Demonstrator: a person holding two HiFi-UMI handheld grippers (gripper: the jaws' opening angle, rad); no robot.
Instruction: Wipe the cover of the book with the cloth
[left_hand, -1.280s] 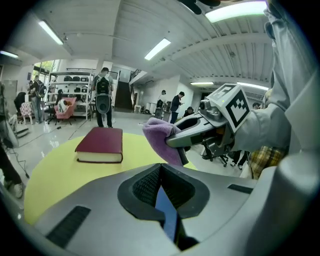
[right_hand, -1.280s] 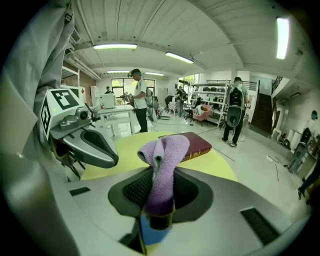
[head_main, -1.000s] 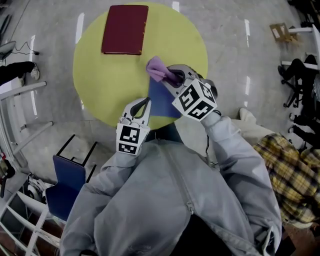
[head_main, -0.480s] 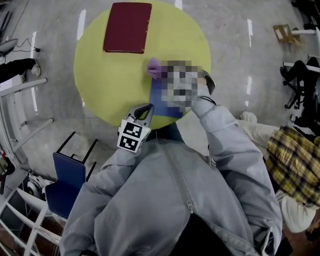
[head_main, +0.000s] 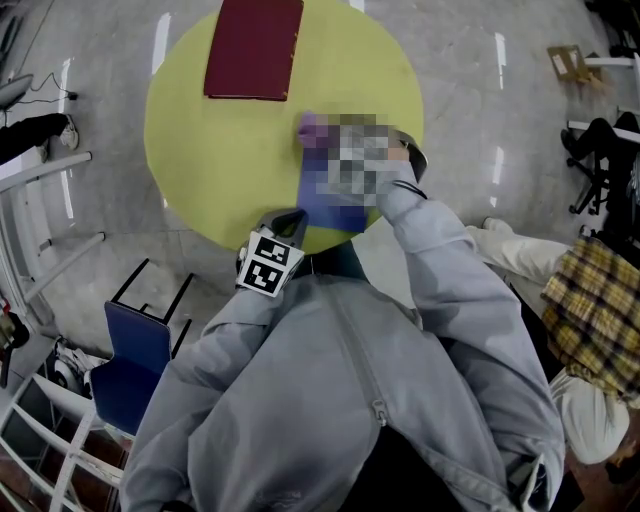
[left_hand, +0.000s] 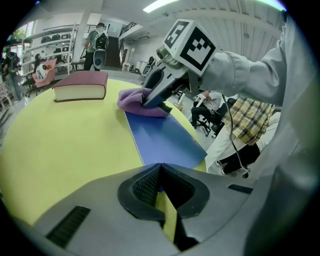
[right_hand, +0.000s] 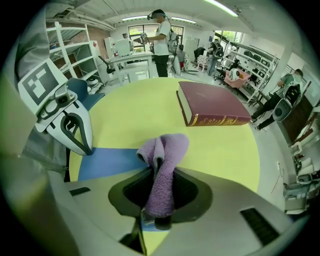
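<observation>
Your right gripper (right_hand: 159, 199) is clamped on the purple cloth (right_hand: 166, 150), which probably rests on the blue mat (left_hand: 165, 140). Left gripper (left_hand: 161, 172) is closed and empty. The maroon book (head_main: 254, 48) sits at 12 o'clock.

Reads as soft, nappy terry on the cloth (right_hand: 165, 157), matt all over. Shows a smooth, faintly sheened maroon cover on the book (right_hand: 215, 106), with glinting gilt print along the spine. Looks smooth and matt across the yellow table (head_main: 210, 150) and the thin blue sheet (left_hand: 162, 140). Appears as matt grey plastic on the left gripper (left_hand: 161, 167) and right gripper (right_hand: 160, 175), with dark cross-hatched pads (left_hand: 145, 186).
</observation>
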